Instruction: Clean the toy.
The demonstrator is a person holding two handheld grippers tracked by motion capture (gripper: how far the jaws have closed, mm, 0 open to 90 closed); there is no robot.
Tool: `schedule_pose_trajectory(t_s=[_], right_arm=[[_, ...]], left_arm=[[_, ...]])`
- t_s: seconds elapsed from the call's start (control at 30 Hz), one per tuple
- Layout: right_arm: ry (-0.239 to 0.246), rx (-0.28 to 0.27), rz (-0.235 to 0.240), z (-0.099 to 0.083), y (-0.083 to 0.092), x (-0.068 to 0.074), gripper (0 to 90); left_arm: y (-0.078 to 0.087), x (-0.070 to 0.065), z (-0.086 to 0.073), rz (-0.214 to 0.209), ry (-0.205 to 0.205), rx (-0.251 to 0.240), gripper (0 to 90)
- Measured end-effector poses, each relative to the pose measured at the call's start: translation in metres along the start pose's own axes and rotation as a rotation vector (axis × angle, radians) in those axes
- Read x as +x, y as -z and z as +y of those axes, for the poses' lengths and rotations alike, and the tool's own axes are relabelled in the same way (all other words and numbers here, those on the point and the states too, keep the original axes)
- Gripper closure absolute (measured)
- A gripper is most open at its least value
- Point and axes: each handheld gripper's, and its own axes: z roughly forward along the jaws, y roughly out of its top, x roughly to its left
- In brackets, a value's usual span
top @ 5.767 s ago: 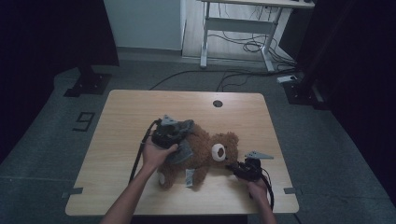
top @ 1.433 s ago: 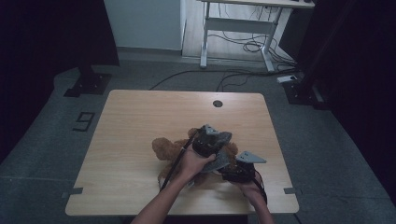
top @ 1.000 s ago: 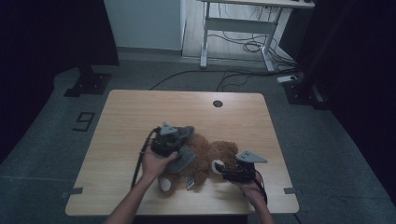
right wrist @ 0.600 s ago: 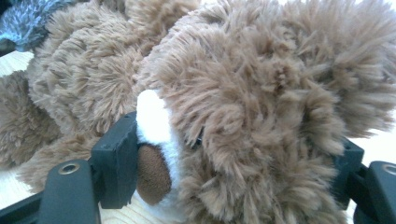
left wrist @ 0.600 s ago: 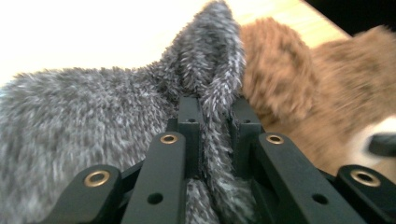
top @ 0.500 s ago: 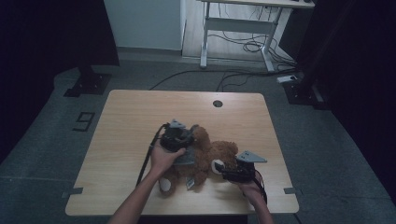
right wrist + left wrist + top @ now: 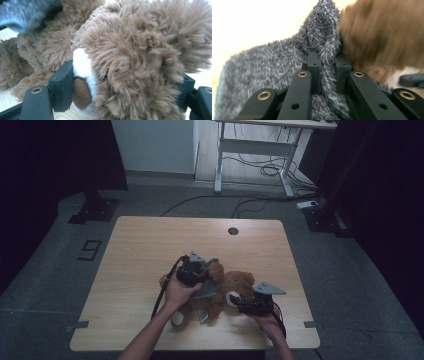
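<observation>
A dim room with dark curtains at either side surrounds a pale wooden counter (image 7: 150, 250), and beyond its far edge a white desk frame (image 7: 255, 150) stands over a tangle of floor cables (image 7: 250, 202). On the near half of the counter, toward five o'clock from its middle, a brown teddy bear (image 7: 227, 292) lies on its back with its head toward three o'clock. The right hand-held gripper (image 7: 245, 306) is clamped around the bear's head; in the right gripper view one black jaw presses the white muzzle with its brown nose and the other presses the far side of the head (image 7: 140, 62). The left hand-held gripper (image 7: 197, 276) sits at about ten o'clock of the bear's head, over the torso, and its jaws are pinched shut on a fold of fuzzy grey garment (image 7: 274, 62), seen close in the left gripper view beside blurred brown fur. The grey cloth covers part of the bear's body, while both light-soled feet stick out bare toward six o'clock. The dressing appears to be partway: the garment is on the torso but bunched, and it seems it still needs pulling and smoothing into place. The bear's fur is long, shaggy and soft.
</observation>
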Motion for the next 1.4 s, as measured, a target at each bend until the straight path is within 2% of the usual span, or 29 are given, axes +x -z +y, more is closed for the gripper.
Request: schedule_pose_trajectory(t_s=[0.1,0.23,0.33,0.63,0.7,0.77,0.83,0.93,1.0,1.07,1.17,1.33,1.4], right_arm=[[-0.005,-0.001,0.002,0.0,0.0,-0.001,24.3],[-0.007,-0.001,0.003,0.0,0.0,-0.001,24.4],[-0.007,-0.003,0.003,0.0,0.0,-0.001,24.3],[-0.007,-0.002,0.006,-0.001,0.0,-0.002,24.3],[-0.009,-0.002,0.005,-0.001,0.0,-0.002,24.2],[-0.013,-0.002,0.004,-0.001,0.0,-0.002,24.2],[-0.018,-0.004,0.004,-0.001,0.0,-0.003,24.1],[-0.028,-0.006,0.002,-0.001,-0.001,-0.003,24.1],[-0.026,-0.003,-0.001,0.0,-0.001,-0.002,24.0],[-0.026,-0.003,-0.002,0.0,-0.001,-0.002,24.1],[-0.026,-0.003,-0.002,0.0,-0.001,-0.002,24.1],[-0.026,-0.003,0.002,0.0,-0.001,-0.003,24.1],[-0.025,0.0,0.002,0.0,-0.001,-0.003,24.0]], left_arm=[[0.013,0.021,-0.014,0.027,0.04,0.005,78.7],[0.019,0.043,-0.041,0.052,0.091,0.024,78.7],[0.02,0.056,-0.059,0.021,0.157,0.024,78.7],[0.03,0.071,-0.079,0.03,0.197,0.022,78.7],[0.033,0.074,-0.08,0.027,0.212,0.018,78.7],[0.039,0.074,-0.076,0.013,0.225,-0.009,78.6],[0.048,0.067,-0.066,0.015,0.199,-0.041,78.6],[0.056,0.043,-0.043,0.013,0.103,-0.068,78.4],[0.054,0.027,-0.028,-0.001,0.056,-0.074,78.4],[0.044,0.012,-0.014,-0.028,0.027,-0.062,78.4],[0.02,-0.007,-0.001,-0.043,0.005,-0.031,78.4],[-0.004,-0.041,0.006,-0.093,-0.045,-0.024,78.2],[-0.01,-0.049,0.007,-0.087,-0.064,-0.012,78.1]])
